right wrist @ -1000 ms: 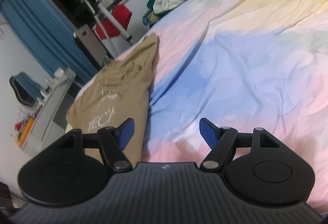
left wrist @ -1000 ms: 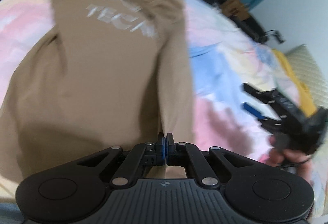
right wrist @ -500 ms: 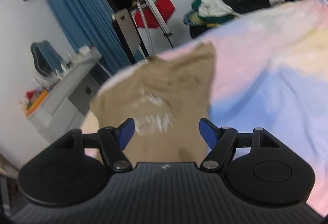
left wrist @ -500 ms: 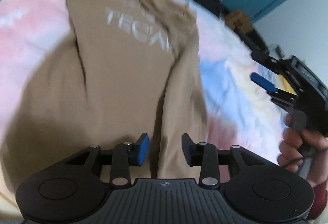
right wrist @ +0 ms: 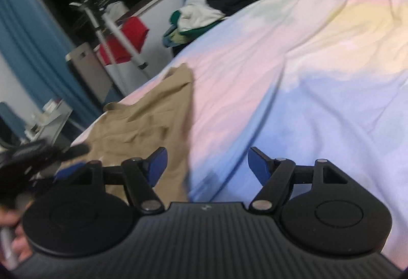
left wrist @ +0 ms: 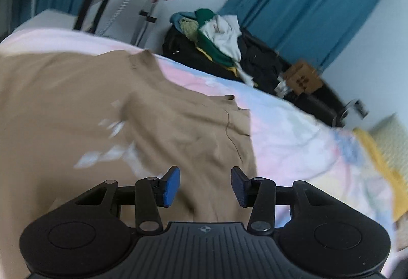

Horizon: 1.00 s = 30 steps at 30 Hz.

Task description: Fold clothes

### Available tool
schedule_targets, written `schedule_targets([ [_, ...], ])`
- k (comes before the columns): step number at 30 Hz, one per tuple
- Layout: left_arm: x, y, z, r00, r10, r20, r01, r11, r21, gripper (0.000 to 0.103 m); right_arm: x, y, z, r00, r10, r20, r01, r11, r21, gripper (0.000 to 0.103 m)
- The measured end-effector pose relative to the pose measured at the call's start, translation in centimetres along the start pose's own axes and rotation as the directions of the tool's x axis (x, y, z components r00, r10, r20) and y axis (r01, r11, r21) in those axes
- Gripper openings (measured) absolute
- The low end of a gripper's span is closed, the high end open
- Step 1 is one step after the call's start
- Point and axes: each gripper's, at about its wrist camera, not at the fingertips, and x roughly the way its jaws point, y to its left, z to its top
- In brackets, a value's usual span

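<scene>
A tan t-shirt [left wrist: 107, 120] with white lettering lies spread on the pastel bedsheet [left wrist: 301, 141]. My left gripper [left wrist: 205, 187] is open and empty, hovering just above the shirt's right side. The shirt also shows in the right wrist view [right wrist: 150, 125], at the left. My right gripper [right wrist: 207, 168] is open and empty, above the shirt's right edge where it meets the sheet [right wrist: 306, 80]. The left gripper [right wrist: 38, 159] appears blurred at the left edge of the right wrist view.
A pile of clothes [left wrist: 216, 39] lies on dark furniture beyond the bed's far edge. A cardboard box [left wrist: 302, 77] stands to its right. A metal stand [right wrist: 117, 34] and red cloth [right wrist: 125, 39] stand past the bed. Blue curtains [left wrist: 301, 0] hang behind.
My left gripper opened and let go of the shirt's fold, then tilted up toward the shirt's far end. My right gripper stayed open and swung back to the shirt's right edge.
</scene>
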Motion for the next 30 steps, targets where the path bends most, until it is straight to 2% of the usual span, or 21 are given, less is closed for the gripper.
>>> schedule_targets([
  [5, 9.0, -2.6, 1.4, 0.998, 0.008, -0.066, -0.008, 1.0, 0.006, 0.049, 2.4, -0.6, -0.4, 1.0, 0.009, -0.027, -0.009, 1.0, -0.006, 0.073],
  [8, 12.5, -3.0, 0.9, 0.993, 0.074, -0.088, -0.069, 0.996, 0.06, 0.048, 3.4, -0.5, -0.4, 0.999, 0.019, -0.037, -0.019, 1.0, -0.012, 0.073],
  [9, 12.8, -3.0, 0.6, 0.991, 0.104, -0.085, -0.098, 0.993, 0.071, 0.039, 3.6, -0.5, -0.6, 0.999, 0.021, -0.043, -0.022, 1.0, -0.021, 0.073],
  [10, 13.1, -3.0, 0.4, 0.988, 0.133, -0.082, -0.127, 0.989, 0.082, 0.016, 3.8, -0.4, -0.6, 0.999, 0.023, -0.045, -0.024, 0.999, -0.027, 0.073],
  [11, 13.2, -2.9, 0.2, 0.985, 0.151, -0.079, -0.145, 0.986, 0.086, 0.007, 3.8, -0.3, -0.7, 0.999, 0.024, -0.048, -0.026, 0.999, -0.03, 0.073],
  [14, 11.0, -2.2, 0.2, 0.995, 0.088, -0.052, -0.087, 0.996, 0.032, 0.003, 3.7, -0.1, -0.6, 0.998, 0.035, -0.048, -0.037, 0.999, -0.031, 0.073],
  [17, 6.6, -1.3, -0.1, 0.999, 0.011, -0.038, -0.014, 0.998, -0.058, 0.002, 3.1, 0.6, -0.8, 0.998, 0.041, -0.038, -0.044, 0.997, -0.061, 0.073],
  [20, 2.3, -0.3, -1.9, 0.999, -0.009, -0.031, 0.006, 0.995, -0.095, 0.002, 2.5, 1.4, -1.0, 0.998, 0.048, -0.031, -0.051, 0.994, -0.094, 0.073],
  [23, 0.3, 1.1, -4.2, 0.998, 0.007, -0.068, -0.016, 0.992, -0.125, 0.002, 2.1, 2.1, -1.5, 0.998, 0.05, -0.038, -0.054, 0.991, -0.124, 0.073],
  [25, 0.6, 2.3, -6.0, 0.993, 0.041, -0.114, -0.055, 0.991, -0.123, 0.002, 2.1, 2.5, -2.0, 0.997, 0.055, -0.052, -0.061, 0.988, -0.139, 0.073],
  [28, 0.8, 4.0, -7.9, 0.986, 0.052, -0.161, -0.077, 0.985, -0.157, 0.002, 2.1, 3.0, -2.8, 0.995, 0.052, -0.085, -0.065, 0.985, -0.158, 0.072],
  [30, 0.2, 4.8, -8.1, 0.988, 0.043, -0.147, -0.067, 0.984, -0.166, 0.002, 1.9, 3.0, -3.2, 0.994, 0.047, -0.095, -0.061, 0.986, -0.157, 0.072],
])
